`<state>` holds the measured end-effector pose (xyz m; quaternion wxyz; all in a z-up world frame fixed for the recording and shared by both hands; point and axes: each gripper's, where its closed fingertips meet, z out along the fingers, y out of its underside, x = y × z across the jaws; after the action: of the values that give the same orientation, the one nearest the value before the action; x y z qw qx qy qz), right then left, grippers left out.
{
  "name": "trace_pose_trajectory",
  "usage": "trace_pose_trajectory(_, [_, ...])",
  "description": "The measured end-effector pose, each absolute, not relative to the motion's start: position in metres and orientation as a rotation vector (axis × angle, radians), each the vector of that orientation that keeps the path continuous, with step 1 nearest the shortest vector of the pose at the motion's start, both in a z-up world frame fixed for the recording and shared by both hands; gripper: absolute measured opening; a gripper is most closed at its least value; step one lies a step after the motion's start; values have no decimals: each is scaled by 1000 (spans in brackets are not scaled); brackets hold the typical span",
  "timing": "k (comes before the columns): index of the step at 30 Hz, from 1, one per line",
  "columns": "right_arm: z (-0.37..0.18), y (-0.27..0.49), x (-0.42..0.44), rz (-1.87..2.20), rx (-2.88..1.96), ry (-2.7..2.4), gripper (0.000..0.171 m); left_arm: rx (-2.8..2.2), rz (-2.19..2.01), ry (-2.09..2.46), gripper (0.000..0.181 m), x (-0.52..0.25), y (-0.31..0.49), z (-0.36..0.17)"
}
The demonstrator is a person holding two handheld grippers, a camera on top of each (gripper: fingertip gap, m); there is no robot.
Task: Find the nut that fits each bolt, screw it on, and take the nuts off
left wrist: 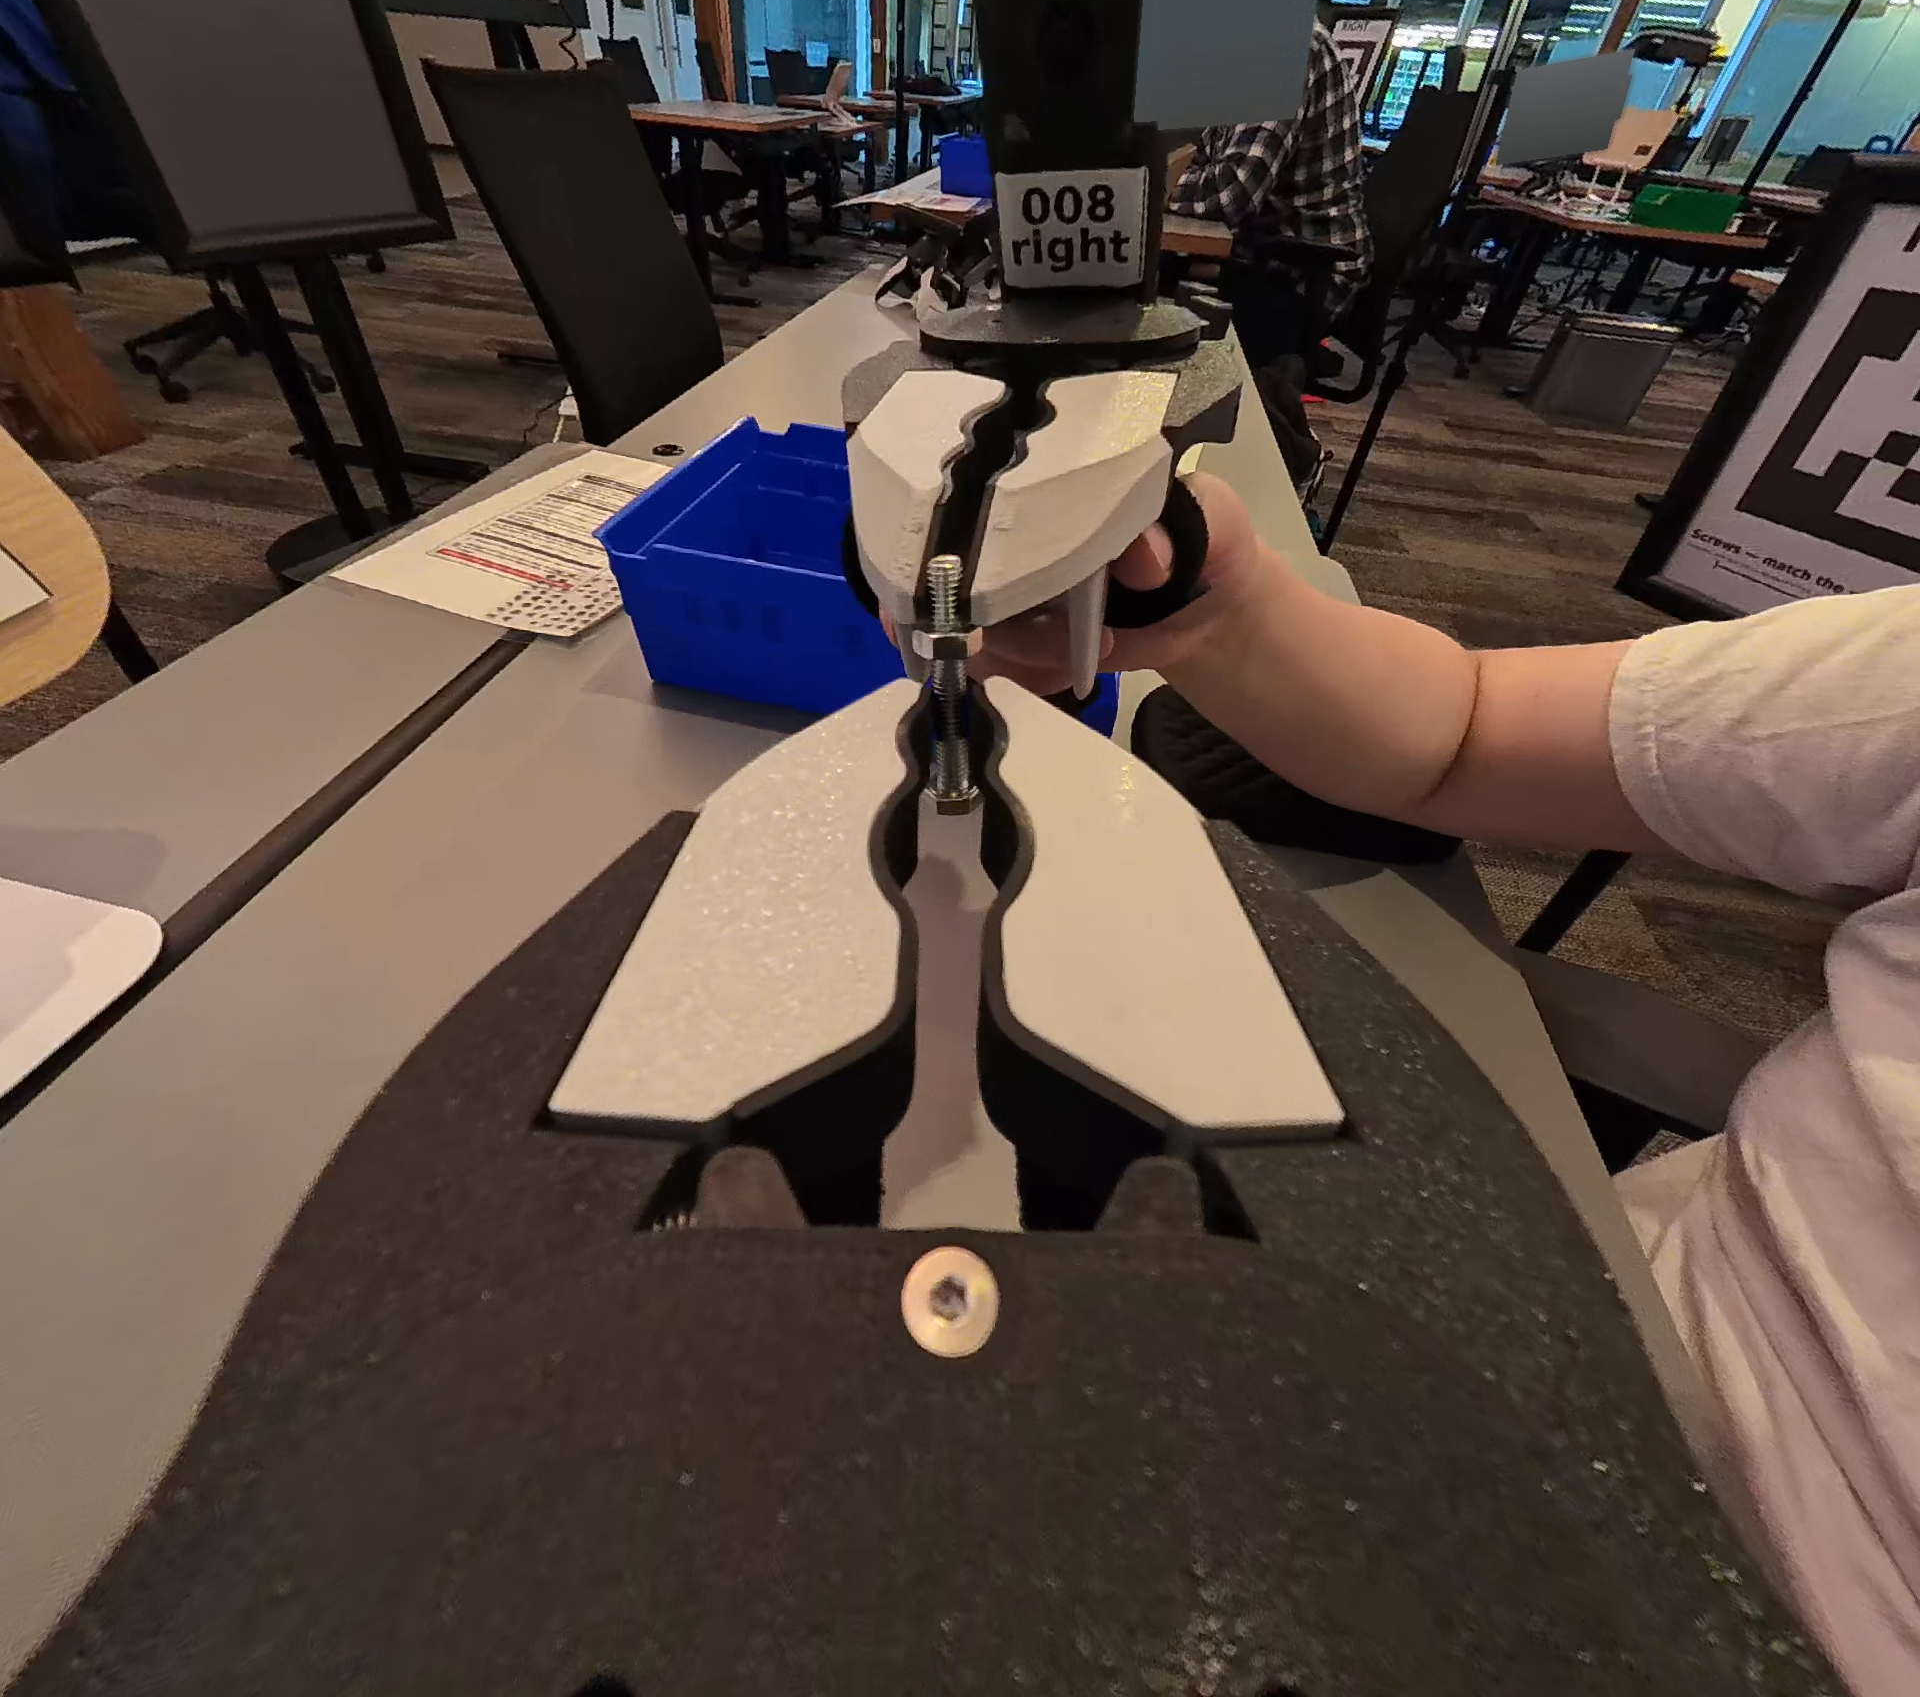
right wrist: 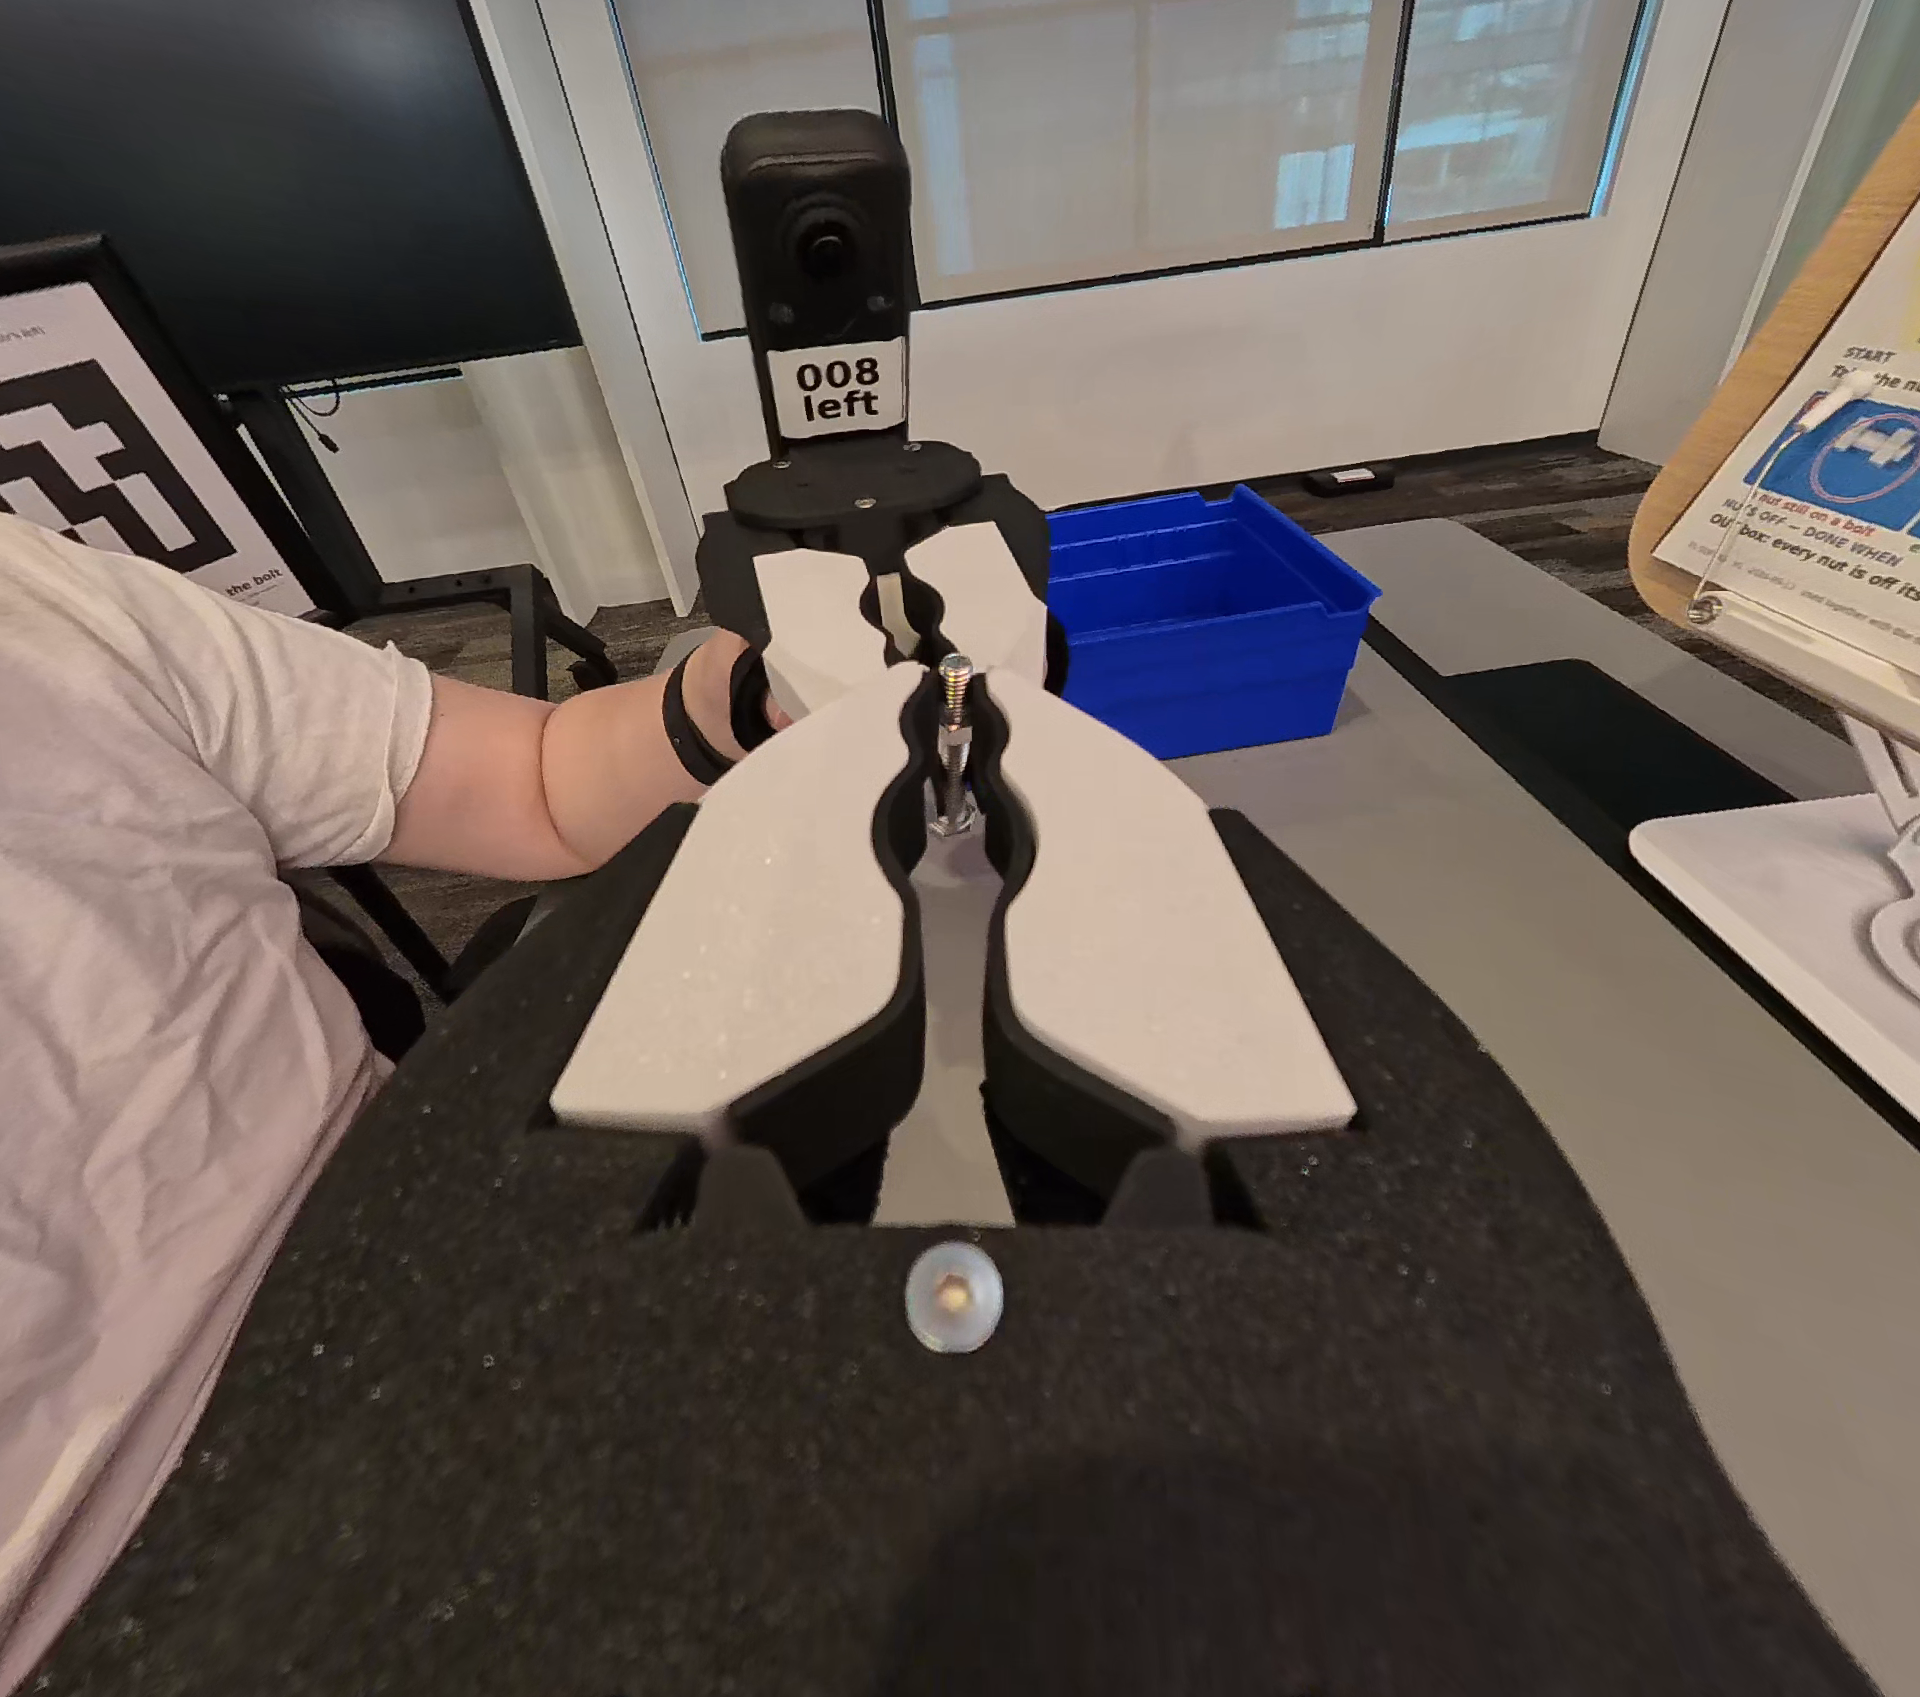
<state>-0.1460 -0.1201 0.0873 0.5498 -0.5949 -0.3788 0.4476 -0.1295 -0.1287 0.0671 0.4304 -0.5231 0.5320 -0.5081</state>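
Standing upright between facing grippers, the bolt (left wrist: 951, 717) is clamped by the left gripper (left wrist: 951, 738); the right gripper (left wrist: 940, 608) pinches its nut (left wrist: 943, 639).

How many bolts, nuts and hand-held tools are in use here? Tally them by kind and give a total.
bolt: 1
nut: 1
tools: 2 (left tool, right tool)
Total: 4

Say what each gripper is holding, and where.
Left gripper clamps the bolt by its shank just above the head; right gripper pinches the nut partway up the threads.
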Motion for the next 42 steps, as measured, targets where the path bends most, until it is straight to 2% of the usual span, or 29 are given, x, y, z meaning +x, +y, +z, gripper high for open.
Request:
trace_pose_trajectory(3, [89, -120, -145, 1064, -1400, -892, 5, -1326, -1282, 1346, 10, -128, -130, 63])
trace_pose_trajectory(9, [90, -120, -145, 1050, -1381, -893, 6, -1312, -1283, 1298, 4, -125, -128, 63])
trace_pose_trajectory(12, [91, -116, -145, 977, -1373, -880, 28, -1303, -1294, 1247, 4, -125, -125, 67])
trace_pose_trajectory(24, [94, -120, -142, 1009, -1328, -908, 20, -1261, -1344, 1215, 4, -127, -130, 77])
trace_pose_trajectory(42, [102, -127, -145, 1042, -1295, -894, 22, -1256, -1369, 1219, 4, -125, -136, 76])
